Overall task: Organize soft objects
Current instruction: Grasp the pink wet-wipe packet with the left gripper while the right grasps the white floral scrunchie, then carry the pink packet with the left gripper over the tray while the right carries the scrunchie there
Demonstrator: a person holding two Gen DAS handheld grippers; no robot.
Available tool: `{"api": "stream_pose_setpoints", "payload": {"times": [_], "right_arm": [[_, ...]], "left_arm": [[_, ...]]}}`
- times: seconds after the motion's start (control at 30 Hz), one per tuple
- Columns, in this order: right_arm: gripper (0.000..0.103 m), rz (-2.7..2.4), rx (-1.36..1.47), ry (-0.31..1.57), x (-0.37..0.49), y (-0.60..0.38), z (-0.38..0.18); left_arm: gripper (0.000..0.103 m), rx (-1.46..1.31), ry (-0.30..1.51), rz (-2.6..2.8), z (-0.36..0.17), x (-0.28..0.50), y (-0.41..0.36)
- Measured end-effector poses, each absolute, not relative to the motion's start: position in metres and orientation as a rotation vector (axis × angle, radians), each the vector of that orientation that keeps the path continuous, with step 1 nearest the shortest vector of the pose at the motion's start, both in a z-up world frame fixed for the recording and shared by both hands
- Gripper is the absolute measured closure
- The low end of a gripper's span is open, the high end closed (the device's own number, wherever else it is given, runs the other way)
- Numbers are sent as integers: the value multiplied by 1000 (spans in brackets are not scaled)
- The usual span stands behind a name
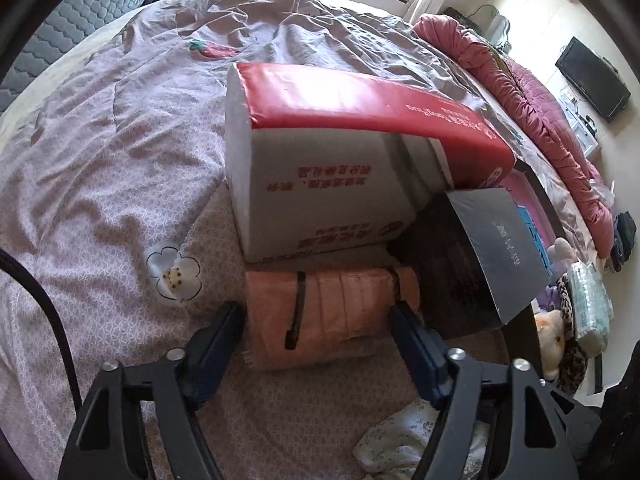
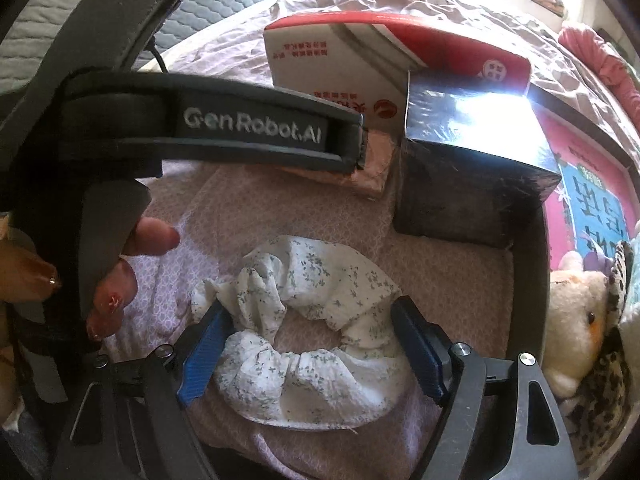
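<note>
With our left tongs (image 1: 316, 324) spread around the peach pack (image 1: 332, 316) and right tongs (image 2: 308, 344) spread around the floral scrunchie (image 2: 308, 320), the red-topped box (image 1: 340, 160) leaning above risks toppling.

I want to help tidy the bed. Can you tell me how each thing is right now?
Left gripper: open, fingers either side of the orange pack.
Orange pack: lying flat on the bed, under the red-and-white box.
Red-and-white box: tilted, resting on the orange pack and the dark box.
Dark box: standing on the bed.
Right gripper: open around the floral scrunchie.
Floral scrunchie: crumpled, lying on the bed.
</note>
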State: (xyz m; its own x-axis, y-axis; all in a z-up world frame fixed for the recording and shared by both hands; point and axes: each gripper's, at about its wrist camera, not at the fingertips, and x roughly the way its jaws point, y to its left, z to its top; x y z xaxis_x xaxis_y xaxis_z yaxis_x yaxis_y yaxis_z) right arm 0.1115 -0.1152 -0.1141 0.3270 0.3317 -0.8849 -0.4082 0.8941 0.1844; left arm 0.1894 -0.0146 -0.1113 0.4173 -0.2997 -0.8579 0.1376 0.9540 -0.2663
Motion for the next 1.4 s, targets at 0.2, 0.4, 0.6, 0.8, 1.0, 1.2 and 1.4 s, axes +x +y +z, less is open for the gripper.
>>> {"api": "stream_pose_setpoints", "payload": {"times": [0.2, 0.4, 0.6, 0.8, 1.0, 1.2, 1.4], "right_arm": [[55, 530, -14, 1117, 114, -126, -107], [70, 535, 62, 1120, 120, -144, -106], [81, 539, 88, 1075, 117, -158, -96], [84, 527, 107, 1009, 104, -168, -84], [84, 513, 100, 968, 86, -169, -65], [84, 490, 99, 901, 81, -180, -38], [84, 462, 116, 847, 73, -198, -17]], "left_arm": [[51, -175, 1110, -272, -109, 188, -10], [69, -221, 1093, -273, -106, 181, 0], [75, -242, 1062, -264, -97, 171, 7], [77, -224, 1047, -254, -86, 157, 6], [77, -164, 1038, -251, -75, 143, -4], [77, -140, 1006, -242, -56, 128, -11], [77, -110, 963, -240, -29, 112, -23]]}}
